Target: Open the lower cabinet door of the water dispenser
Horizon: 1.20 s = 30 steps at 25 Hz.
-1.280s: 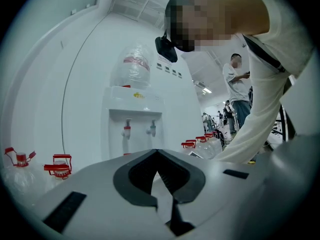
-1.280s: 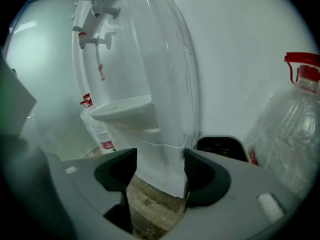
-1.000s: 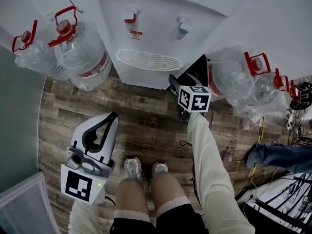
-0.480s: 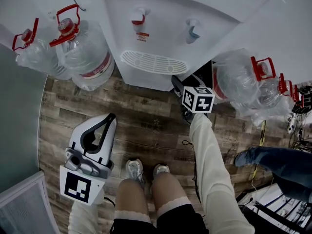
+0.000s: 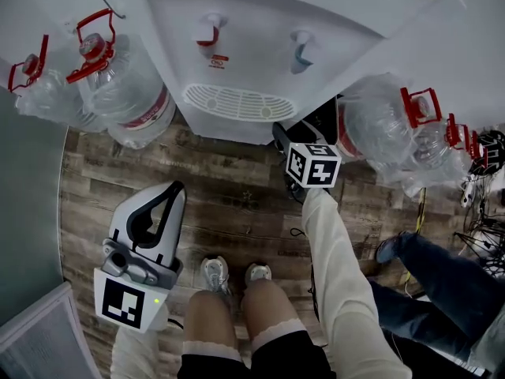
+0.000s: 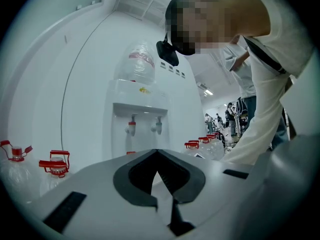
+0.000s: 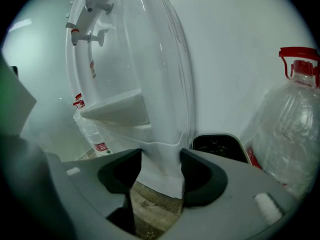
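Clamping on: right gripper (image 7: 160, 170) jaws have just been closing onto the bottom edge of the lower cabinet door (image 7: 162, 129), a plain glossy white panel below the drip tray (image 5: 237, 101), at the water dispenser (image 5: 260, 46) front-right corner. Left gripper (image 6: 156, 154) closed, empty.

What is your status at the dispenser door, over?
Left gripper shut, empty, well back. Right gripper has just been closing, pads on the door edge. Door not visibly open yet. Bottle close beside right gripper.
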Each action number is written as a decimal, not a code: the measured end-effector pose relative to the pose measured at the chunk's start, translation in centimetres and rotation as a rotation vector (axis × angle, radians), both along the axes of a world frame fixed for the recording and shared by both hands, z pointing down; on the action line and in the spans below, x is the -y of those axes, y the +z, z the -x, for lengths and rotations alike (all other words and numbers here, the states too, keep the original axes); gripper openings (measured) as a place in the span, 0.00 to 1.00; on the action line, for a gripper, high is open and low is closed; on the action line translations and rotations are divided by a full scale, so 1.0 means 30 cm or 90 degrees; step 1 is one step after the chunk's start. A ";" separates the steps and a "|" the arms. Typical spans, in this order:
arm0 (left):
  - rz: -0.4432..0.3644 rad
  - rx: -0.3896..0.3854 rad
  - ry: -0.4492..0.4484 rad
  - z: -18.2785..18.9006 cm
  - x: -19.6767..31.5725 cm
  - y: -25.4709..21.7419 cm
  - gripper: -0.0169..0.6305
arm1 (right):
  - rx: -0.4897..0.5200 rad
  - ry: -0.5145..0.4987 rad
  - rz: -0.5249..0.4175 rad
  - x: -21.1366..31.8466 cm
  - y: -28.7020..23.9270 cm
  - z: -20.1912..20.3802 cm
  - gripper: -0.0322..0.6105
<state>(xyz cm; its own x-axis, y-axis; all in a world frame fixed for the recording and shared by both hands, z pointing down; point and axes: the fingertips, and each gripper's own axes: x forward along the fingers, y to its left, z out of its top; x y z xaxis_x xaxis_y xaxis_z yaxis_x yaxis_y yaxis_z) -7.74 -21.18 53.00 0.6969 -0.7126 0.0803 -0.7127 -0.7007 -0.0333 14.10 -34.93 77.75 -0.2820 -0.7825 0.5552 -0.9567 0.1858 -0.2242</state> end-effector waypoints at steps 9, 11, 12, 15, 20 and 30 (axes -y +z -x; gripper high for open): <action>-0.003 0.025 0.027 -0.023 0.018 0.028 0.03 | -0.011 -0.088 -0.021 0.026 0.019 -0.006 0.48; 0.000 0.017 0.016 -0.007 0.030 0.033 0.03 | 0.003 -0.074 -0.017 0.023 0.015 -0.008 0.48; 0.004 0.009 0.010 -0.001 0.034 0.035 0.03 | 0.007 -0.063 -0.015 0.015 0.013 -0.012 0.45; 0.013 -0.004 0.007 -0.003 0.034 0.040 0.03 | 0.001 -0.035 -0.018 -0.014 0.011 -0.025 0.33; 0.016 0.007 0.027 -0.033 0.032 0.038 0.03 | -0.021 -0.032 -0.013 -0.015 0.010 -0.029 0.30; 0.003 0.035 0.034 -0.044 0.070 0.070 0.03 | 0.000 -0.177 -0.040 0.023 0.048 -0.028 0.42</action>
